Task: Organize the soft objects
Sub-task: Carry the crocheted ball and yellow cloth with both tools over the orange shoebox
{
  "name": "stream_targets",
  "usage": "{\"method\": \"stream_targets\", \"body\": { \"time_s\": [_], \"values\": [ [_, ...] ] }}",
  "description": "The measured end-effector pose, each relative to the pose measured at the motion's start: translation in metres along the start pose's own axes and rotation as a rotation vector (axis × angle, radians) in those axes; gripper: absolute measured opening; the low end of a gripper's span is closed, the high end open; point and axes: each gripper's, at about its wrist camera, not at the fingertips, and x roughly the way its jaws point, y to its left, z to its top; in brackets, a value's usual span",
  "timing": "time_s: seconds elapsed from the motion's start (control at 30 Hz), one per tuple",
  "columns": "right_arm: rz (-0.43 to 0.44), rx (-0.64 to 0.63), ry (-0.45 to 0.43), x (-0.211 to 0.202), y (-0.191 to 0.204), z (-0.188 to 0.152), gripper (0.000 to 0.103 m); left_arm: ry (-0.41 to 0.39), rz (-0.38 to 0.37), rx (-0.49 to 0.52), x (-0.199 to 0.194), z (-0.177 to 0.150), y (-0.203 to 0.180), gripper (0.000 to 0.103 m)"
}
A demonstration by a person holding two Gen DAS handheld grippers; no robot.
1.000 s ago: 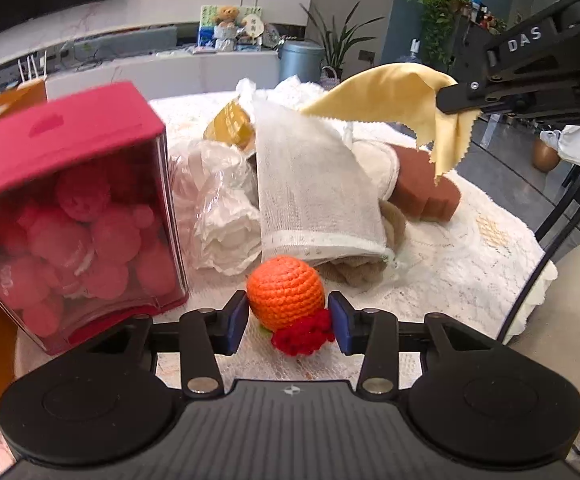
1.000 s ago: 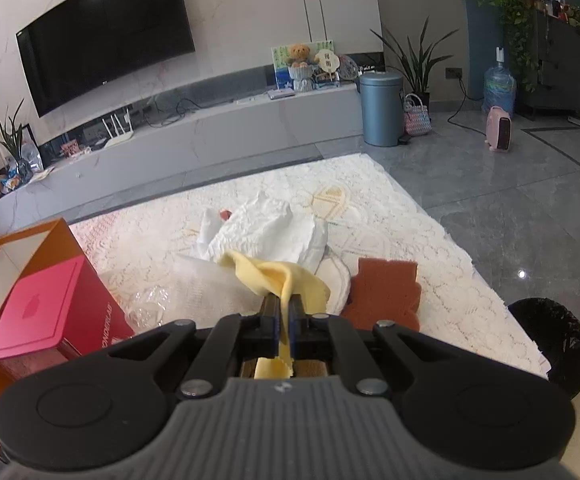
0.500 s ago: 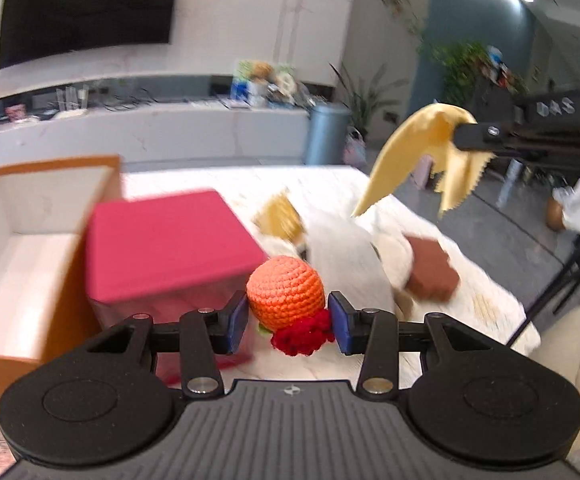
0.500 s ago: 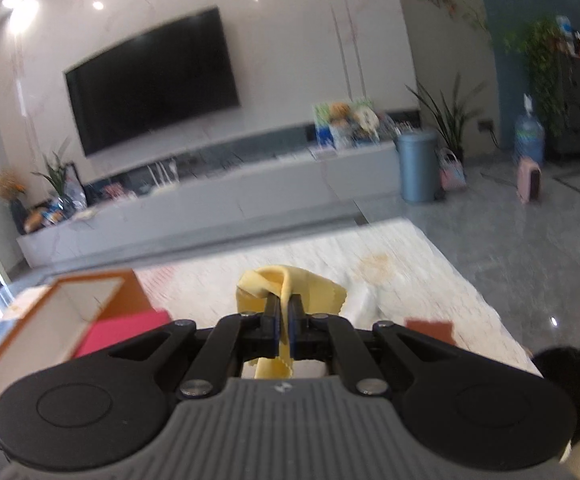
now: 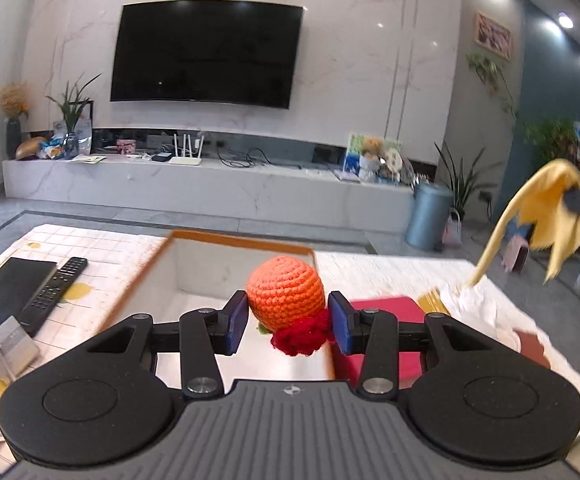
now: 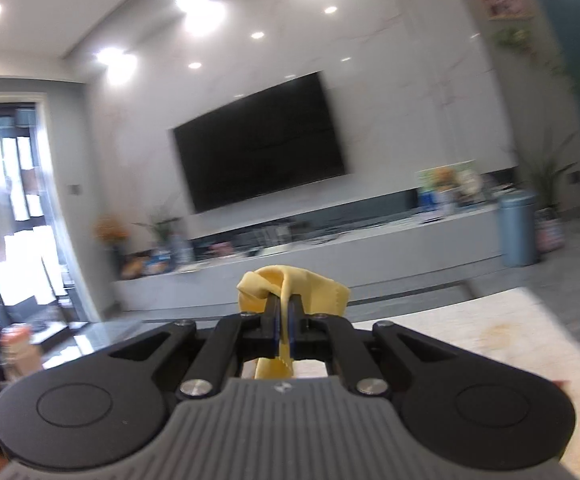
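Note:
My left gripper (image 5: 288, 316) is shut on an orange crocheted ball (image 5: 285, 294) with a red crocheted flower under it, held above the open orange box (image 5: 226, 268) with a white inside. My right gripper (image 6: 285, 322) is shut on a yellow cloth (image 6: 296, 286) and holds it high, facing the TV wall. That cloth also shows in the left wrist view (image 5: 550, 212), hanging at the far right above the table.
A pink-lidded box (image 5: 386, 308) stands right of the orange box. White cloths (image 5: 474, 300) and a brown piece (image 5: 532, 344) lie on the lace-covered table at right. A remote (image 5: 56, 286) and a black tablet (image 5: 8, 288) lie at left.
Both grippers have risen and swung left. The left one now holds the ball over the open orange box instead of beside the pink box. The right view has tilted up off the table.

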Motion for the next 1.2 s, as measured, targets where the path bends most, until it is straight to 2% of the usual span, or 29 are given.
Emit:
{"method": "stream_targets", "body": {
  "time_s": [0.1,0.23,0.33,0.4,0.53,0.63,0.8,0.9,1.03,1.1,1.2],
  "values": [
    [0.042,-0.040,0.041,0.022,0.030,-0.009,0.001,-0.030,0.013,-0.038,-0.002,0.003,0.021,0.049],
    [0.065,-0.074,0.108,0.061,0.076,-0.027,0.001,-0.013,0.025,-0.051,0.009,-0.002,0.042,0.050],
    [0.039,-0.104,0.155,0.092,0.104,-0.047,0.001,0.007,0.032,-0.067,0.017,-0.010,0.059,0.050],
    [0.001,-0.080,0.174,0.109,0.115,-0.064,0.001,0.027,0.029,-0.068,0.023,-0.015,0.067,0.050],
    [-0.010,-0.015,0.245,0.142,0.126,-0.095,0.001,0.062,0.044,-0.075,0.030,-0.026,0.082,0.050],
    [0.008,-0.075,0.299,0.156,0.139,-0.113,0.001,0.093,0.072,-0.104,0.034,-0.030,0.089,0.050],
    [-0.018,-0.128,0.368,0.171,0.146,-0.129,0.001,0.125,0.082,-0.133,0.038,-0.033,0.096,0.050],
    [-0.079,-0.125,0.384,0.173,0.140,-0.137,0.001,0.169,0.103,-0.160,0.040,-0.036,0.099,0.050],
    [-0.179,-0.159,0.433,0.172,0.125,-0.147,0.001,0.195,0.078,-0.173,0.039,-0.038,0.097,0.050],
    [-0.172,-0.167,0.435,0.170,0.121,-0.146,0.000,0.204,0.078,-0.182,0.038,-0.037,0.095,0.050],
    [-0.239,-0.248,0.447,0.170,0.126,-0.144,0.000,0.210,0.072,-0.187,0.039,-0.035,0.095,0.050]
  ]
}}
